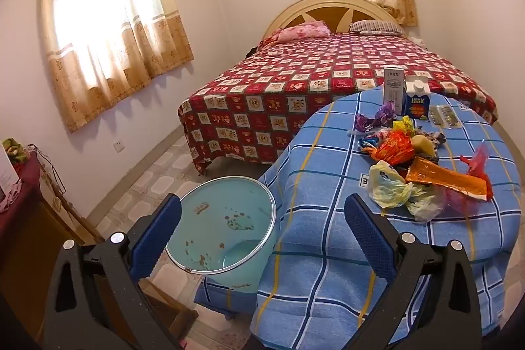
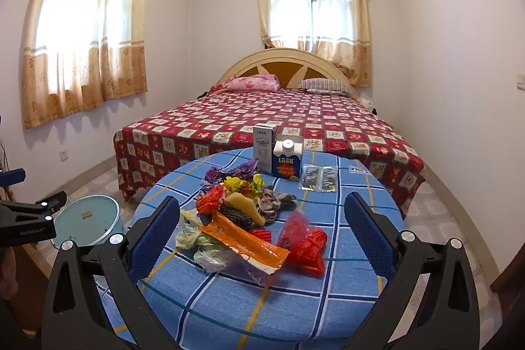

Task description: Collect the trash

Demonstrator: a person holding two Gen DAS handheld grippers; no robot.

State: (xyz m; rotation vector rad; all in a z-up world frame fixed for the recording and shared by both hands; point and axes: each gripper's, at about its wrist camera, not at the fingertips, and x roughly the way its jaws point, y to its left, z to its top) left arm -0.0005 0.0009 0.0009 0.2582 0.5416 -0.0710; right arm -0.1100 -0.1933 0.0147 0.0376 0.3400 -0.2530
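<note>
Heap of wrappers and bags on the blue checked table, bin beside it.

The trash pile [image 2: 242, 218] is crumpled orange, red, yellow and purple plastic; its long orange wrapper [image 2: 244, 240] runs diagonally. Both the left gripper [image 1: 262, 238] and right gripper [image 2: 262, 235] gape wide, empty. Only the left view looks into the pale blue bin [image 1: 226, 225], stained inside.

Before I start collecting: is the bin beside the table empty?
Empty of trash: the light blue bin shows a bare inside with only brown stains.
</note>
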